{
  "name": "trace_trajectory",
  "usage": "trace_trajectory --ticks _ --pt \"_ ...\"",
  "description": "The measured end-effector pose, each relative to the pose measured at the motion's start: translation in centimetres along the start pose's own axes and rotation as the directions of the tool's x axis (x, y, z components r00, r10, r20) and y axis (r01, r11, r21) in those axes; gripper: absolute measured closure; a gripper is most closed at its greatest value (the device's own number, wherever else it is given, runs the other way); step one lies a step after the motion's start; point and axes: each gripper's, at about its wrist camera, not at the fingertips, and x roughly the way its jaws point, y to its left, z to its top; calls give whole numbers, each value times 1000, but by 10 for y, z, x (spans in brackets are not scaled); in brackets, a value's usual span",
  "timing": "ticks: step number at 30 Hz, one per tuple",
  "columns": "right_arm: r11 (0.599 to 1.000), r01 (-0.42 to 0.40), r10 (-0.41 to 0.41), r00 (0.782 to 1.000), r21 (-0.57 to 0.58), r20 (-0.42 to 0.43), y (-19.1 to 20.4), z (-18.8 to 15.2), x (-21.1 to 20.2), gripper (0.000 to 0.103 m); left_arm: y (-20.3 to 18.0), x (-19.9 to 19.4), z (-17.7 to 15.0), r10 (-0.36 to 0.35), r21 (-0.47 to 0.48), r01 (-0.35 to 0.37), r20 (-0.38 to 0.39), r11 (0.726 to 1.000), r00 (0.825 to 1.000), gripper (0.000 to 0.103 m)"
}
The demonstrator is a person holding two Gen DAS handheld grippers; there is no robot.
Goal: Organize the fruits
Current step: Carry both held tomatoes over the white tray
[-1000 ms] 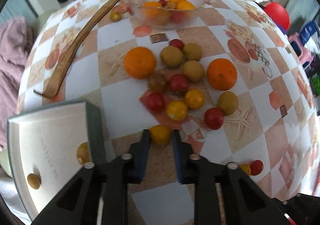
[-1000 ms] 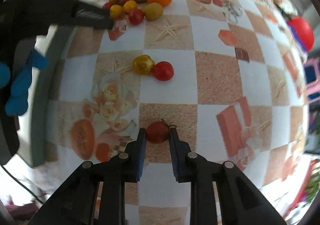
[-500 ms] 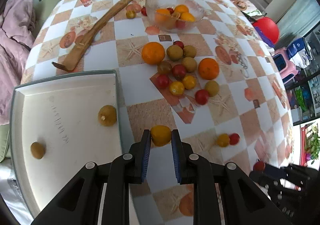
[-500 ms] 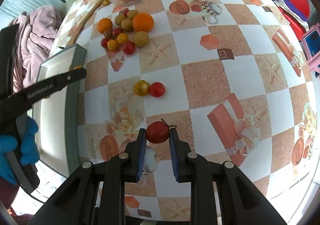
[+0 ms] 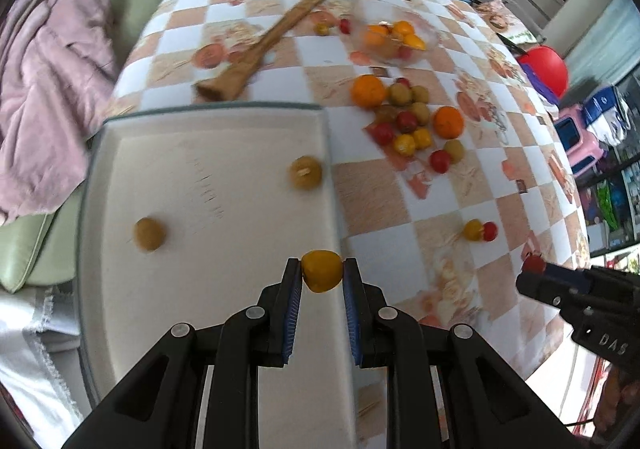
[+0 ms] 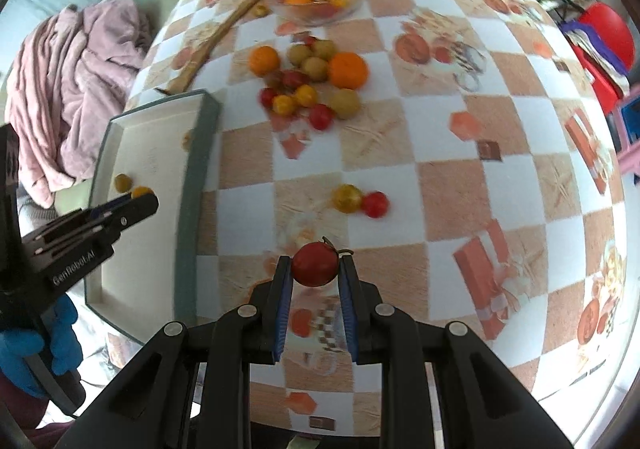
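My left gripper (image 5: 322,273) is shut on a yellow tomato (image 5: 321,270), held above the right edge of the white tray (image 5: 208,289). Two brownish-yellow fruits (image 5: 306,172) (image 5: 149,234) lie in the tray. My right gripper (image 6: 315,267) is shut on a red tomato (image 6: 314,263) with a stem, held above the checkered tablecloth. It also shows at the right of the left wrist view (image 5: 532,267). A pile of oranges and small tomatoes (image 5: 412,117) lies mid-table. A yellow and a red tomato (image 6: 360,200) lie apart from it.
A glass bowl (image 5: 394,37) with oranges stands at the far side. A long wooden stick (image 5: 272,39) lies diagonally beyond the tray. A pink blanket (image 5: 44,81) lies left of the table. A red chair (image 5: 546,67) stands to the right.
My left gripper has lifted the yellow tomato and carried it left, over the tray's edge. My right gripper has lifted the red tomato off the cloth and risen.
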Motion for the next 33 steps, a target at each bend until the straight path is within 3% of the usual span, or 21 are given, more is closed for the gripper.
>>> trace_trajectory --ticks 12,20,33 --pt "985 -73 64 996 -158 -61 86 13 25 78 69 -6 -31 86 -116 -89 -25 989 996 81" --pt "966 -120 90 986 -228 -141 130 17 58 78 94 1 -43 122 -149 -129 -59 980 991 81" --pt "965 -98 53 982 -245 -183 144 30 87 77 106 15 -45 140 -150 -153 -91 977 986 81"
